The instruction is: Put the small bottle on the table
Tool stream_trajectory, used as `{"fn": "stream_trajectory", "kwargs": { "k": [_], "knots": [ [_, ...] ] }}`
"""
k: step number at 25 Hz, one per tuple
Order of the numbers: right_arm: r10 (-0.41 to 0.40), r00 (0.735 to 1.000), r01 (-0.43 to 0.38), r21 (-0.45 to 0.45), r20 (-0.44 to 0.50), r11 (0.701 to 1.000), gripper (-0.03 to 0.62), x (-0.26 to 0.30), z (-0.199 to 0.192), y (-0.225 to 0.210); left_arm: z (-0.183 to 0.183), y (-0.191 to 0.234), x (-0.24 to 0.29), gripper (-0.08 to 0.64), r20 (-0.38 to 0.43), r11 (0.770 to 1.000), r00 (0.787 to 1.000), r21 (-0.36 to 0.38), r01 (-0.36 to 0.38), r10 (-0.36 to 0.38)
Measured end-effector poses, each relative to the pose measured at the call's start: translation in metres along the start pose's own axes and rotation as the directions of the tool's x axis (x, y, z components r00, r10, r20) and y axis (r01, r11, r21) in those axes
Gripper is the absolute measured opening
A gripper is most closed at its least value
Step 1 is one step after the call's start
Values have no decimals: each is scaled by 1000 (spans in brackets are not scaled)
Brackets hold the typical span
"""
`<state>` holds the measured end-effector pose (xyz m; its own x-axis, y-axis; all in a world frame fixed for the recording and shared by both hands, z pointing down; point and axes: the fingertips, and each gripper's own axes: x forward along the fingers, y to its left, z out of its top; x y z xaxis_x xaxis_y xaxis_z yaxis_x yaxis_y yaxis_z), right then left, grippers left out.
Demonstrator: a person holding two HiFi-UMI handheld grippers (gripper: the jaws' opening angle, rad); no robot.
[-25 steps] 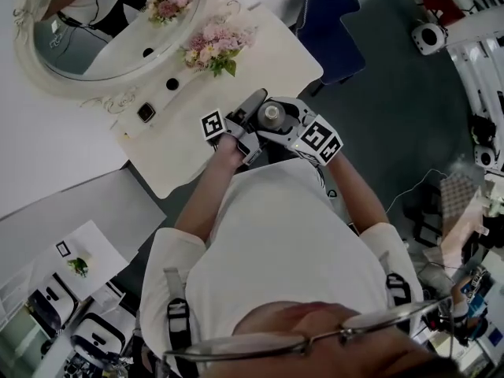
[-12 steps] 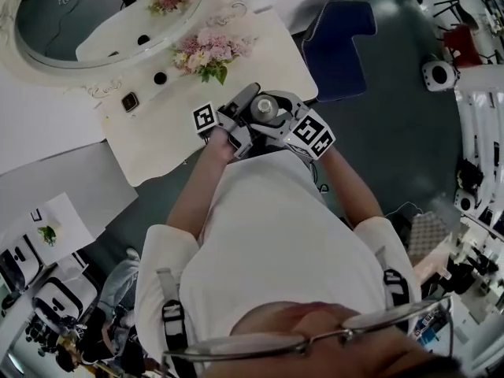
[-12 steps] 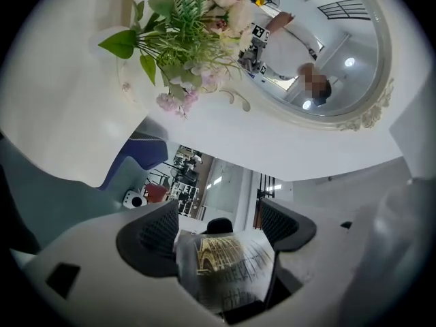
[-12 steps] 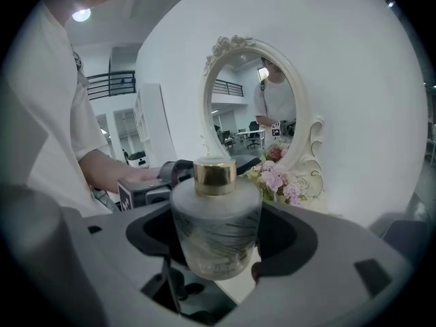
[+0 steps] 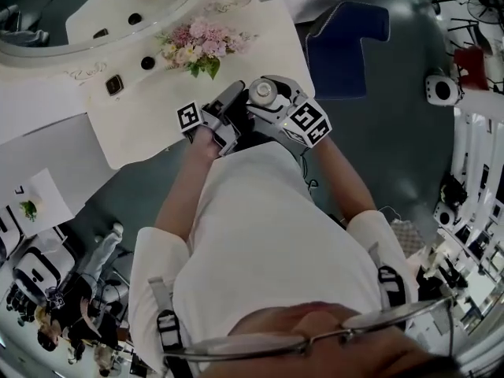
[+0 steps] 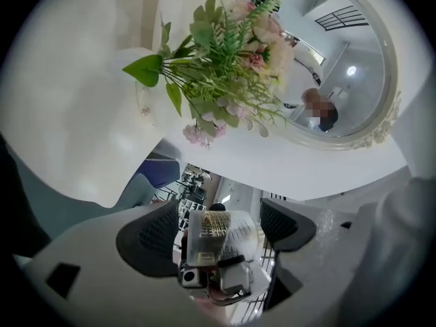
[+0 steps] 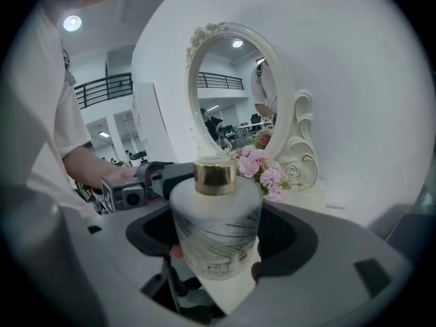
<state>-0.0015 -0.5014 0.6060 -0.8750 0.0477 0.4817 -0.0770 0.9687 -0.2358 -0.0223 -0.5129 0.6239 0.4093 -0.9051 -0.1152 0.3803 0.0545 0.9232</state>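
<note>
Head view | right hand-held gripper (image 7: pixel 218 244) grasps small bottle (image 5: pixel 262 93) by table (image 5: pixel 150 128) edge | left hand-held gripper (image 6: pixel 218 230) released

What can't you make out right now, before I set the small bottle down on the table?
- Base of the small bottle: sunk between the right tool's jaws in the right gripper view; the head view looks down on its cap.
- Its height over the table: shown in no view.
- Bottle's print: too small, right gripper view.
- Dark things near the flowers: too small, head view.
</note>
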Motion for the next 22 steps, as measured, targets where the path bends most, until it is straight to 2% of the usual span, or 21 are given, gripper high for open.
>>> {"fn": "stream_trajectory", "kwargs": {
  "k": [6,12,22],
  "knots": [
    [-30,999,29,-34,-34,999,343,15,-26,-41,19,19,-7,367,91,999,995,-13,-34,35],
    [-64,997,64,-8,-41,998,342,37,-57,-72,28,35,-16,367,129,998,989,-25,-63,66],
    [-96,987,100,25,-126,995,342,76,-130,-116,32,71,-14,367,148,992,983,-69,-102,111]
  ]
}}
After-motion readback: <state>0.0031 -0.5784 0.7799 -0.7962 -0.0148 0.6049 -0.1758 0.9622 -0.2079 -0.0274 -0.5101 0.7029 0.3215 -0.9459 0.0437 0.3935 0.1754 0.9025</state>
